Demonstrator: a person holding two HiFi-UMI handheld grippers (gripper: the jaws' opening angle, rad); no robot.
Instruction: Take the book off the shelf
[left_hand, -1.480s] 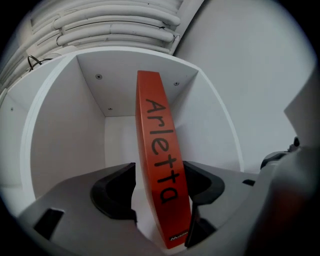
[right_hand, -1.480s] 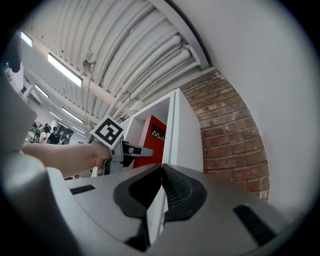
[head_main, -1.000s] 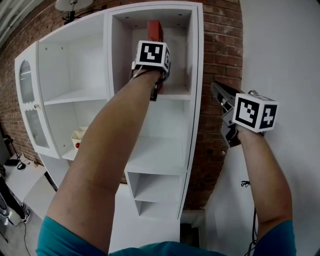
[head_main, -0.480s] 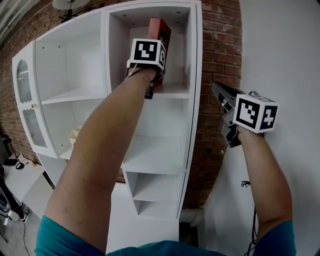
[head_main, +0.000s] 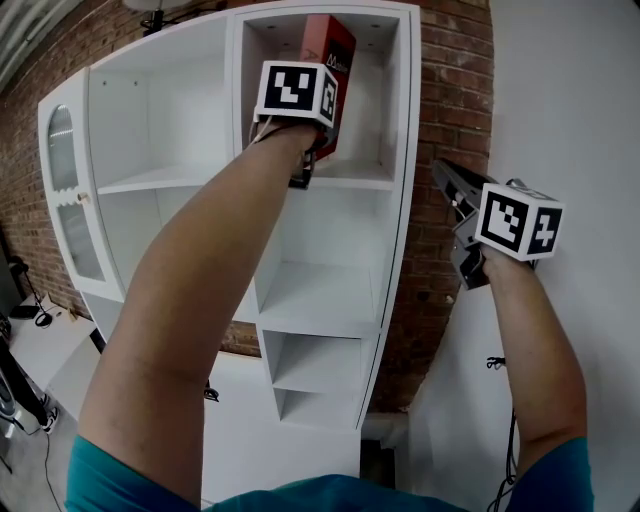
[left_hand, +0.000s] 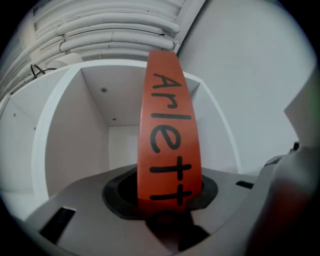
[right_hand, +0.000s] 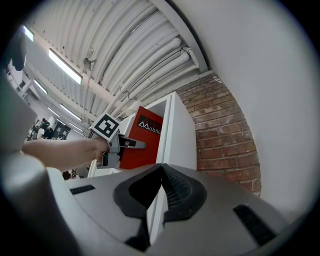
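Note:
A red book (head_main: 340, 55) with black lettering stands upright at the mouth of the top right compartment of the white shelf unit (head_main: 402, 120). My left gripper (head_main: 322, 128) is shut on its lower spine; the jaws have just been closing and the book (left_hand: 170, 135) fills the gap between them in the left gripper view (left_hand: 167, 197). In the right gripper view the book (right_hand: 146, 145) shows with the left gripper (right_hand: 134, 144) clamped on it. My right gripper (head_main: 442, 172) hangs to the right of the unit, jaws shut with nothing between them (right_hand: 161, 167).
The shelf unit has several bare compartments below and to the left, and a glass-fronted door (head_main: 62, 200) at its far left. A brick wall (head_main: 452, 100) stands behind it and a plain white wall (head_main: 580, 110) to the right. Cables lie on the floor at lower left.
The left gripper has closed on the book and drawn it from the back of the compartment toward the front edge, slightly upward. The right gripper has stayed where it was.

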